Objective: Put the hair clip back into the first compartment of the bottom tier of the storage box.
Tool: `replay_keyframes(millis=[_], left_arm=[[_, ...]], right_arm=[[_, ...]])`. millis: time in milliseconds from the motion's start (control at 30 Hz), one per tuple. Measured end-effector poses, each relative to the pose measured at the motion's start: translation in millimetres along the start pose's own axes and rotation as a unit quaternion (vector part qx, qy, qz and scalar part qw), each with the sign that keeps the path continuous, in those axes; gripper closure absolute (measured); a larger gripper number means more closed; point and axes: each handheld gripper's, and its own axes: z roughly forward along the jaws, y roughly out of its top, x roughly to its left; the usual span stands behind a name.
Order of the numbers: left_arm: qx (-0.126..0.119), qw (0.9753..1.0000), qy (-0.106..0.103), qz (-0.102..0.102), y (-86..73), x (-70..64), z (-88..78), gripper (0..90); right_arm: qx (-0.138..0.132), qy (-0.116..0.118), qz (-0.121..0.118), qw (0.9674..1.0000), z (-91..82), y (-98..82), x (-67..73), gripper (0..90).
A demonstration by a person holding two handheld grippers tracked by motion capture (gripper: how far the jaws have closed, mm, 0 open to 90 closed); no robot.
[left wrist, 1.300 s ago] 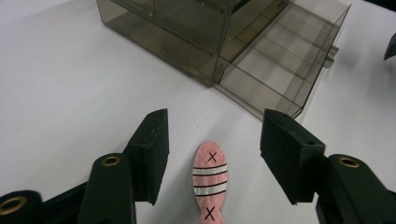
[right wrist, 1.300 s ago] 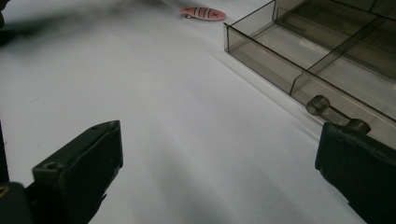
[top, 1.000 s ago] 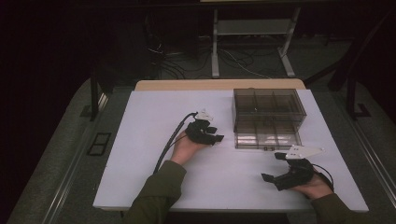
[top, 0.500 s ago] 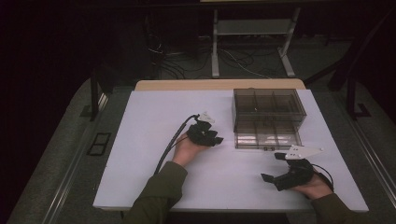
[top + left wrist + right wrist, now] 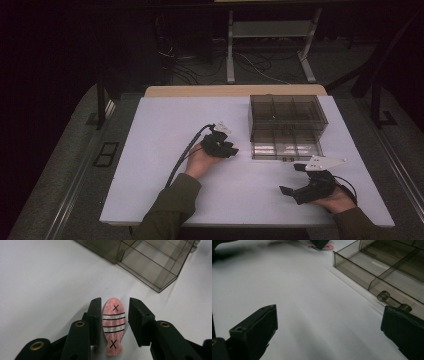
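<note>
Between the jaws, pink fish tag (image 5: 114, 325) lengthwise.

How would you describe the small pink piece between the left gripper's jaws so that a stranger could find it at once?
Start at the white table and find the smoky clear box with compartments. Just left of it, the left gripper, whose jaws have just been closing, straddles a flat fish-shaped piece. It is pink, with silver bands, black lines and two black crosses.
</note>
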Motion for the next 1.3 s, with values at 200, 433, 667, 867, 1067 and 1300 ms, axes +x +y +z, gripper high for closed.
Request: replay_keyframes(millis=[200,433,667,867,1067,1300], left_arm=[[0.007,0.9998,0.004,0.019,0.4,-2.0,-0.1,64.3],[0.003,0.9998,0.005,0.018,0.0,-3.2,0.7,66.5],[-0.003,0.9998,0.005,0.019,-0.4,-3.8,1.3,67.5],[0.001,0.9999,-0.001,0.014,-0.7,-0.6,0.0,67.7],[-0.002,1.0,-0.003,0.003,-1.2,1.6,-1.7,67.7],[-0.007,0.9999,-0.008,-0.003,-0.8,3.4,-6.4,67.7]], right_arm=[[0.001,0.0,0.001,1.0,0.2,0.0,0.1,0.3],[0.003,0.0,0.001,1.0,0.4,-0.1,0.1,0.3],[0.003,-0.001,0.002,1.0,0.6,-0.1,0.1,0.3],[0.003,-0.001,0.002,1.0,0.6,-0.1,0.1,0.3],[0.003,-0.001,0.001,1.0,0.3,-0.1,0.0,0.3],[0.003,0.0,0.001,1.0,0.3,-0.1,0.0,0.3]])
